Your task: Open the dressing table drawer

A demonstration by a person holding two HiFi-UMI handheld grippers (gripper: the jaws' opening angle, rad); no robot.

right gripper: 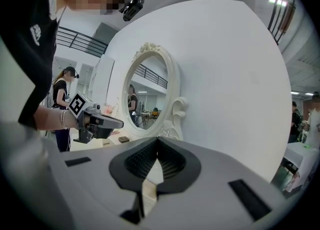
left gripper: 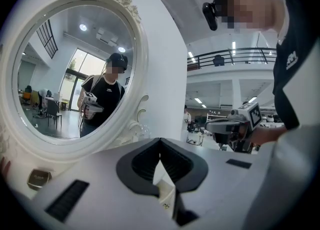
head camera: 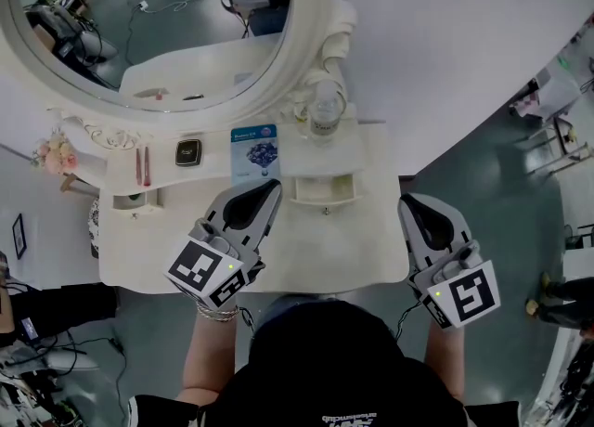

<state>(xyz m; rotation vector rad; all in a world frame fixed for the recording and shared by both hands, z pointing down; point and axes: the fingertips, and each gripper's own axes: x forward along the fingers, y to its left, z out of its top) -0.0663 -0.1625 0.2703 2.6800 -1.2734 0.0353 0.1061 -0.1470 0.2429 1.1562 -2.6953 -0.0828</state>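
Nearest, low in the frame, the left tool (head camera: pixel 274 187) and right tool (head camera: pixel 406 202) are both clenched and empty over the white tabletop (head camera: pixel 353 249). Between their tips, mid-frame, sits the small drawer (head camera: pixel 325 189). Beyond, upper left, is an oval mirror (head camera: pixel 148 26).

blue packet (head camera: pixel 254 149) between black compact (head camera: pixel 188 151) and clear bottle (head camera: pixel 324 109).

Left gripper (head camera: pixel 267 191) over dressing table (head camera: pixel 343 249), beside small drawer (head camera: pixel 322 189); right gripper (head camera: pixel 410 204) at right edge.
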